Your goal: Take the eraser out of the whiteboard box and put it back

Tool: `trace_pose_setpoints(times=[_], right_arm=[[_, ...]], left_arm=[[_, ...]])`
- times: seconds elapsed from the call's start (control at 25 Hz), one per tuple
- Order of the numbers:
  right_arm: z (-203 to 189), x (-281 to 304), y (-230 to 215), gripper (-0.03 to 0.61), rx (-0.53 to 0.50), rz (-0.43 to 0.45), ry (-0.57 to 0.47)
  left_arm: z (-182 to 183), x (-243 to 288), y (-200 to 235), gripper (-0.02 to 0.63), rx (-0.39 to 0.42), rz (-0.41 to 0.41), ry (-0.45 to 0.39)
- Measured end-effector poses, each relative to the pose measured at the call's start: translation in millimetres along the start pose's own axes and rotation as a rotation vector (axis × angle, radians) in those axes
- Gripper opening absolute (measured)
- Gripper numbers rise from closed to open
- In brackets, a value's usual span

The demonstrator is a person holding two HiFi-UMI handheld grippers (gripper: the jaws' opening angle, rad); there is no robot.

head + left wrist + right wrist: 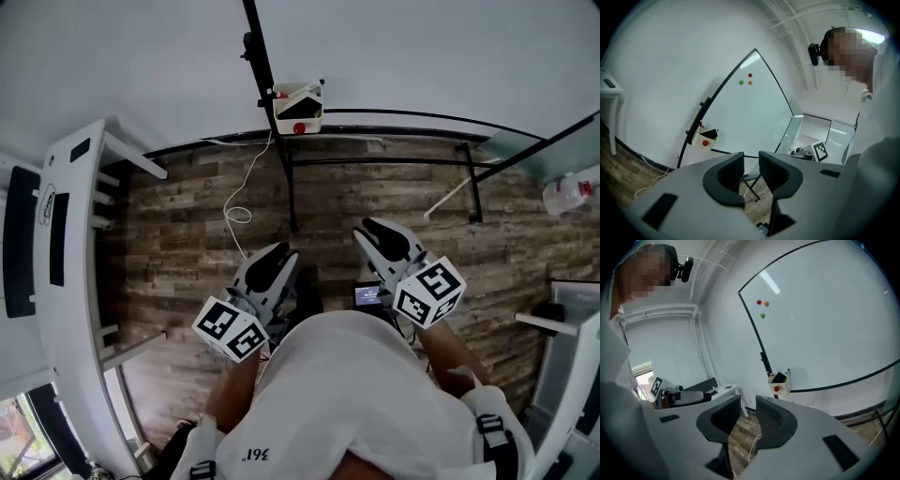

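Note:
The small white whiteboard box (298,108) hangs on the whiteboard's (422,56) black frame, a red knob on its front. A dark eraser (778,377) sticks out of the box (780,383) in the right gripper view. The left gripper view shows the box (707,137) too, well beyond the jaws. My left gripper (279,253) and right gripper (375,230) are held side by side in front of the person's body, far short of the box. In each gripper view, left gripper (751,161) and right gripper (747,411), the jaws stand slightly apart with nothing between them.
Black stand legs (375,159) of the whiteboard cross the wooden floor ahead. A white cable (239,211) trails down from the box. A white desk (66,244) stands at the left, a plastic bottle (572,192) at the right. Three coloured magnets (762,306) sit on the board.

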State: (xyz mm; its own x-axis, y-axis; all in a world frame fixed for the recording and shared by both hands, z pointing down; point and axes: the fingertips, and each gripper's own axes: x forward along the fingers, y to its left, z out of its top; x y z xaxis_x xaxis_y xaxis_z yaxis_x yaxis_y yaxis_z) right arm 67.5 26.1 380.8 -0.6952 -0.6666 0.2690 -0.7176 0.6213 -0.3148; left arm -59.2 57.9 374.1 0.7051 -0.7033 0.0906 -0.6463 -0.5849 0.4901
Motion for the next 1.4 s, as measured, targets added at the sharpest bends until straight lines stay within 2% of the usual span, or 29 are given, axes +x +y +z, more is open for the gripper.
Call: trace_pose_setpoints(times=[0.2,0.4,0.52,0.84,1.4], right_arm=[[14,42,-2,0.104,-0.020,-0.031,-0.004],[22,65,-5,0.104,-0.017,-0.067,-0.015],[25,72,-7,0.104,-0.021,-0.077,-0.010],[31,77,-32,0.104,-0.043,-0.076,0.006],[36,81,-69,0.104,-0.069,-0.045,0.046]], left_arm=[[22,1,36,0.106,0.003,-0.027,0.007],[33,7,55,0.126,0.020,-0.071,0.024],[35,12,63,0.126,0.001,-0.084,0.026],[41,35,80,0.126,-0.059,-0.022,-0.016],[36,70,78,0.126,-0.088,-0.004,-0.024]])
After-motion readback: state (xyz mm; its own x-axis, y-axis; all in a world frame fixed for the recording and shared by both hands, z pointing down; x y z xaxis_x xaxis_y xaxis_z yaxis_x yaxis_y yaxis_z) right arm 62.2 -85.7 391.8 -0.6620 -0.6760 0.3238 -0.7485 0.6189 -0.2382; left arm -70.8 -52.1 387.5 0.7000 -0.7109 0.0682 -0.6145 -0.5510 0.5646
